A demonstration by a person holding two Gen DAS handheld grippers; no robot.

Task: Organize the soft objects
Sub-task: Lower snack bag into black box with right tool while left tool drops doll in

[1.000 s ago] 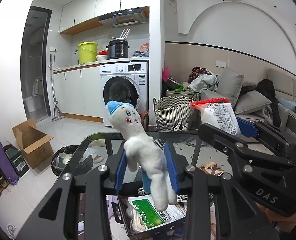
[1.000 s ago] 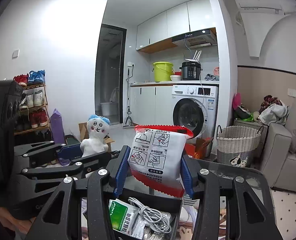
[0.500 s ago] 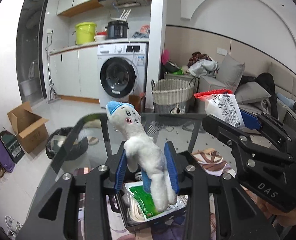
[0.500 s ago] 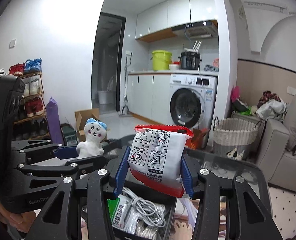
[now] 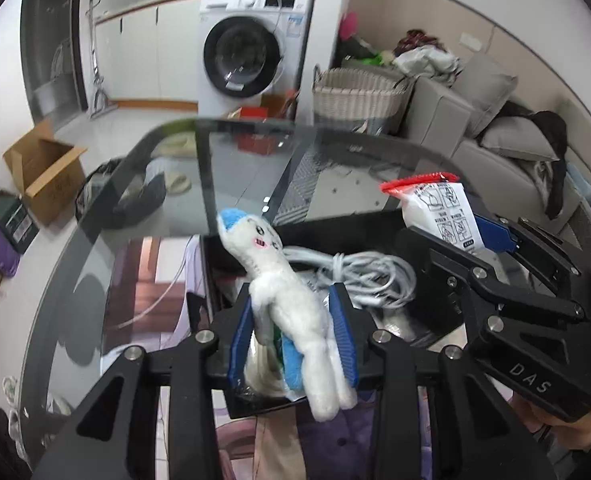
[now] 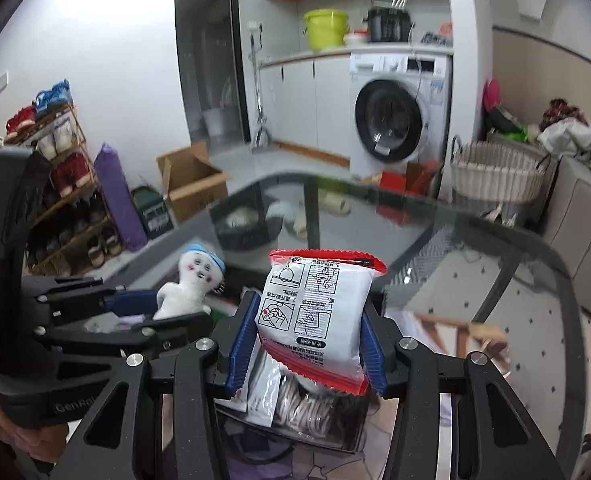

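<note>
My left gripper (image 5: 293,336) is shut on a white plush doll (image 5: 283,300) with a blue cap, its body pinched between the blue pads. The doll hangs over a black bin (image 5: 231,280) on the glass table. My right gripper (image 6: 305,340) is shut on a white packet (image 6: 315,312) with red edges and printed pictures, held upright over the same black bin (image 6: 335,446). In the left wrist view the packet (image 5: 441,216) and right gripper (image 5: 491,236) show at the right. In the right wrist view the doll (image 6: 191,284) and left gripper (image 6: 135,308) show at the left.
The bin holds a coiled white cable (image 5: 363,272) and flat sachets (image 6: 261,392). The glass table (image 5: 255,168) has a rounded dark rim. Beyond it stand a washing machine (image 5: 247,48), a wicker basket (image 5: 355,96), a cardboard box (image 5: 43,168), a sofa (image 5: 495,120) and a shoe rack (image 6: 63,184).
Both grippers have tipped downward and sunk toward the bin, each still gripping its object. The bin and its cable now fill more of both views.
</note>
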